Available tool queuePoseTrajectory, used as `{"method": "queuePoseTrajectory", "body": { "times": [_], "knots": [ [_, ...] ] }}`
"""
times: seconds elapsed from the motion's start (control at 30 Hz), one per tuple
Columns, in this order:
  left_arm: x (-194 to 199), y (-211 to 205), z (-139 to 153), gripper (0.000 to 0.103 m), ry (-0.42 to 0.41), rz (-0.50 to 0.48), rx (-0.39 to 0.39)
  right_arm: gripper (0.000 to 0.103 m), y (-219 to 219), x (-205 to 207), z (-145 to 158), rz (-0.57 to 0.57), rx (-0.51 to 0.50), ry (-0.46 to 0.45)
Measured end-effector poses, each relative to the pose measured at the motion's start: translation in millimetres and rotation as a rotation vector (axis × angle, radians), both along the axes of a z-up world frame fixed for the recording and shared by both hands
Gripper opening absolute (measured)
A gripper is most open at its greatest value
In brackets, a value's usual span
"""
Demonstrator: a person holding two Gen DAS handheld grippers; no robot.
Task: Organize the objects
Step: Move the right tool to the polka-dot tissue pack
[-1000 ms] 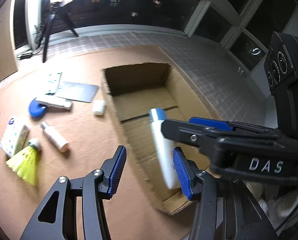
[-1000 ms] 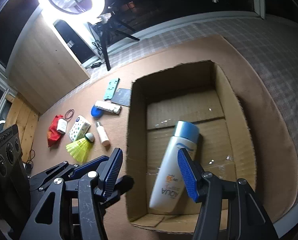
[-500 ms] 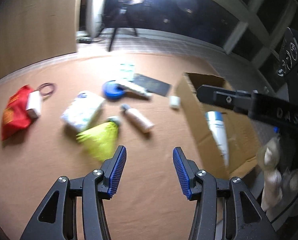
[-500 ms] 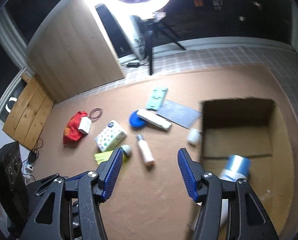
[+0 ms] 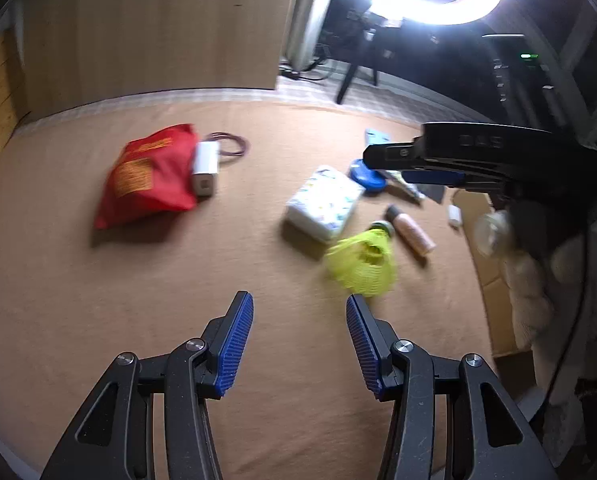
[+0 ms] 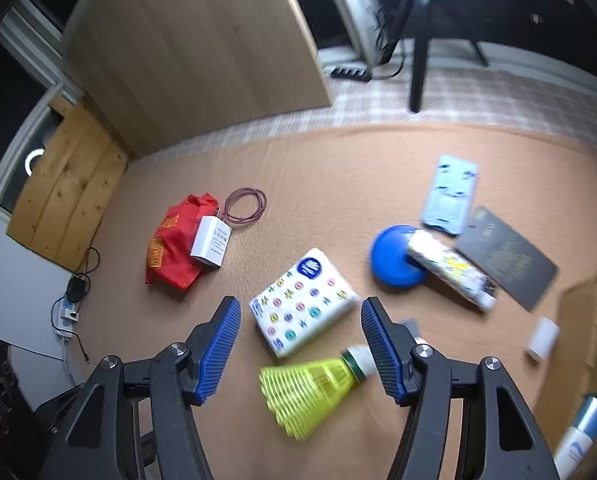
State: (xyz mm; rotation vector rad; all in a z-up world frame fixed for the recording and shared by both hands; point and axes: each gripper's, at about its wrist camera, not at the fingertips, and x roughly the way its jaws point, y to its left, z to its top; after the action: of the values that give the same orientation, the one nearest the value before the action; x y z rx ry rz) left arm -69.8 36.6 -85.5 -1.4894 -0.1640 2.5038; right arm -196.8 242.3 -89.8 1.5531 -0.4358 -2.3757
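Loose objects lie on a brown mat. A yellow shuttlecock (image 6: 312,386) lies just ahead of my open, empty right gripper (image 6: 300,350), with a patterned tissue pack (image 6: 303,300) beyond it. A red pouch (image 6: 174,250) with a white charger (image 6: 211,241) on it lies at the left. My left gripper (image 5: 298,344) is open and empty over bare mat, left of the shuttlecock (image 5: 362,264). The cardboard box (image 6: 574,344) is at the right edge, with a white and blue bottle (image 6: 580,436) in it.
A blue disc (image 6: 390,260), a printed tube (image 6: 452,268), a dark card (image 6: 506,258), a light blue holder (image 6: 452,194), a small white cap (image 6: 543,338) and a rubber band (image 6: 245,205) lie on the mat. A small bottle (image 5: 410,230) lies by the shuttlecock. A wooden panel (image 6: 202,52) stands behind.
The right gripper let go of the white and blue bottle in the box. Both grippers swung left, away from the box, toward the loose objects on the mat.
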Motion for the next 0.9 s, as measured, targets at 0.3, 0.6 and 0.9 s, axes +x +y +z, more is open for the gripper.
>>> {"method": "queuePoseTrajectory", "body": {
  "times": [0.3,0.6,0.9],
  "knots": [
    [4,-44,-5,0.052,-0.012,0.067,-0.005,0.059,-21,-38,-29,-0.018,0.05,-0.087],
    [6,-65,-8,0.052,-0.018,0.098,0.005,0.051,-38,-50,-48,0.003,0.108,-0.143],
    [12,-76,-9,0.052,-0.022,0.118,0.013,0.044,-84,-37,-49,0.148,0.122,-0.119]
  ]
}}
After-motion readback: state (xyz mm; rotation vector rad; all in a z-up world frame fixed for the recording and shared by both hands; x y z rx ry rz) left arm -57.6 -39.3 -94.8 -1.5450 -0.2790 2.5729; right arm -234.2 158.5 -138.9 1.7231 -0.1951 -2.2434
